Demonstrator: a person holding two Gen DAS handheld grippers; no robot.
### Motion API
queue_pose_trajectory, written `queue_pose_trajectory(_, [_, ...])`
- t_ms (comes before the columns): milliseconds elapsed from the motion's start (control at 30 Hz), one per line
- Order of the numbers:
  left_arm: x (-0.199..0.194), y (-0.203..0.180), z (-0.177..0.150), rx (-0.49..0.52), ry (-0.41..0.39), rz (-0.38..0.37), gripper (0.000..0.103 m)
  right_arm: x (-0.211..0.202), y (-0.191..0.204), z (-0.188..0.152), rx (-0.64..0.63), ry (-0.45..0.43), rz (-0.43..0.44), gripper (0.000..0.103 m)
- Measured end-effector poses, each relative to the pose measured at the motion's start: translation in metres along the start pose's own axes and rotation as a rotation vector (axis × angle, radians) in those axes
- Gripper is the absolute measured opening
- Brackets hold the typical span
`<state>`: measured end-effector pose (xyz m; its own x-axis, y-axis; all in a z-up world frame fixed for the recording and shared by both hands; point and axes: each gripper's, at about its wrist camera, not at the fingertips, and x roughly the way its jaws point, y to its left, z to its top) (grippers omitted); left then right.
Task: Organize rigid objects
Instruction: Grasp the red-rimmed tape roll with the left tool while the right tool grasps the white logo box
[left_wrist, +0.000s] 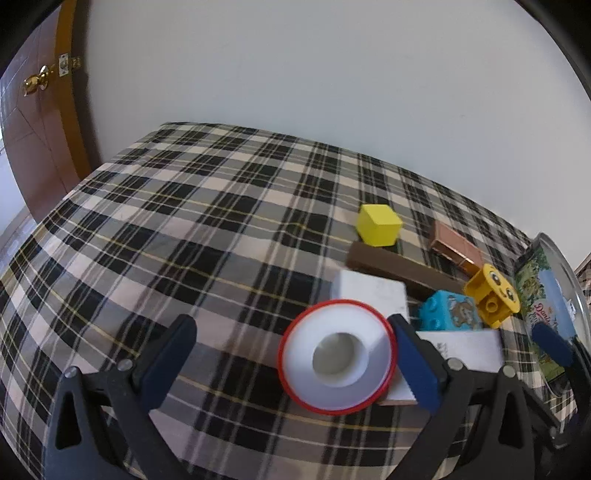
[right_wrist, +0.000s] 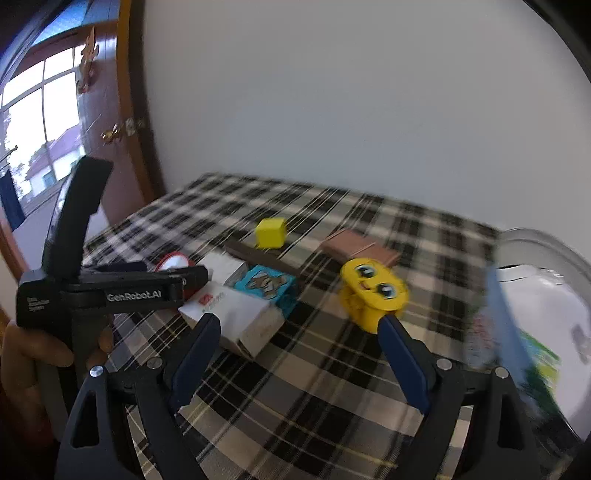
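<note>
Rigid objects lie on a plaid tablecloth (left_wrist: 184, 229). A white spool with a red rim (left_wrist: 338, 358) sits between my left gripper's open fingers, near the right one. My left gripper (left_wrist: 291, 354) is open. Behind the spool are a white block (left_wrist: 373, 290), a brown bar (left_wrist: 399, 267), a yellow cube (left_wrist: 378, 224), a copper box (left_wrist: 456, 247), a blue brick (left_wrist: 448, 311) and a yellow face brick (left_wrist: 493, 293). My right gripper (right_wrist: 299, 349) is open above the cloth; its right finger tip lies close to the yellow face brick (right_wrist: 373, 293). The white carton (right_wrist: 232, 314) lies by its left finger.
A clear container (right_wrist: 546, 295) with a picture card (left_wrist: 543, 295) stands at the right edge. The left gripper's body (right_wrist: 110, 288) and the hand holding it fill the right wrist view's left side. A brown door (left_wrist: 40, 122) and a white wall are behind the table.
</note>
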<state>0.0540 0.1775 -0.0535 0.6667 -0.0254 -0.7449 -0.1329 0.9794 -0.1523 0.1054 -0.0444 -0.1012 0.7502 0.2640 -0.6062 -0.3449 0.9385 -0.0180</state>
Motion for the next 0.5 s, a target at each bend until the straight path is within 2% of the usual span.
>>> queue_pose_trajectory(67, [0.008,0.005,0.0,0.009,0.052,0.018,0.099,0.01,0.002,0.003,-0.005,0.033,0.04,0.089])
queue_pose_trajectory(233, [0.007,0.01,0.0,0.041,0.051,-0.002,0.094,0.026,0.008,0.006,-0.015,0.083,0.097,0.089])
queue_pose_trajectory(500, [0.004,-0.006,-0.002,0.152,0.051,-0.005,0.055,0.041,0.021,0.011,-0.094,0.121,0.15,0.089])
